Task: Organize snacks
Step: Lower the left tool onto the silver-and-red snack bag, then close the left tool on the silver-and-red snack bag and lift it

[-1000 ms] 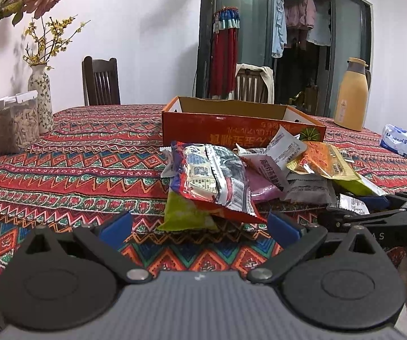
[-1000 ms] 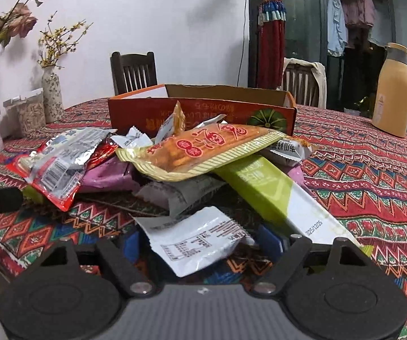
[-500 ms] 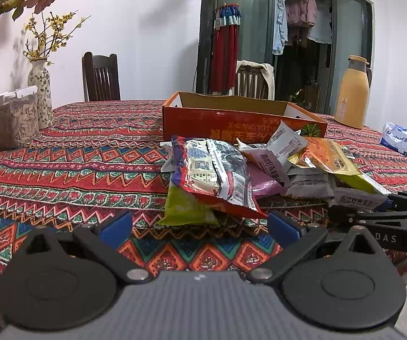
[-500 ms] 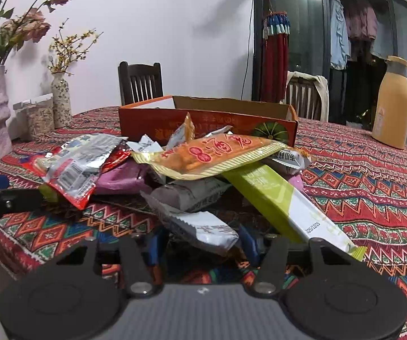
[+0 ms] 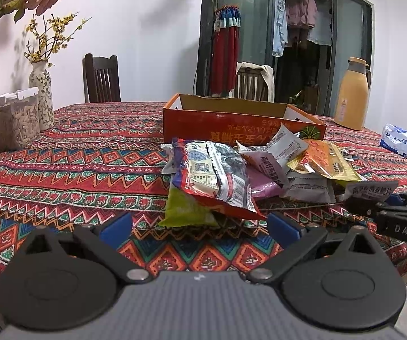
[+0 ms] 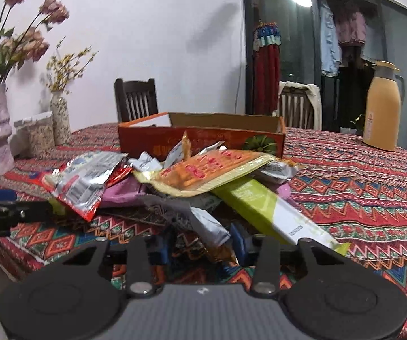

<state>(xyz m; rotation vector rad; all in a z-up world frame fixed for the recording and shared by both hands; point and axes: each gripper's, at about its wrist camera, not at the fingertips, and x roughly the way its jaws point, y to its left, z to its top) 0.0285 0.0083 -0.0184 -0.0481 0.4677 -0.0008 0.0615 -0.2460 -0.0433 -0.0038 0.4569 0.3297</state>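
A pile of snack packets [image 5: 260,170] lies on the patterned tablecloth in front of an open orange cardboard box [image 5: 243,124]. In the right wrist view my right gripper [image 6: 202,245] has its jaws closing on a small white snack packet [image 6: 206,223], whose crumpled end is pinched between the blue pads at the pile's near edge. The same packet [image 5: 370,191] shows in the left wrist view, held at the right. My left gripper [image 5: 200,225] stands open with nothing between its fingers, just short of a red and silver packet [image 5: 217,178]. A long green and white packet [image 6: 265,209] lies beside the right gripper.
Two vases [image 5: 40,93] and a clear jar [image 5: 16,119] stand at the table's left. A yellow thermos [image 5: 352,96] and a tissue pack [image 5: 397,140] are at the far right. Wooden chairs [image 5: 101,78] stand behind the table. The table's near edge runs just under both grippers.
The right gripper's jaws have come together on the white packet, which now sits pinched and slightly raised. The left gripper has stayed where it was.
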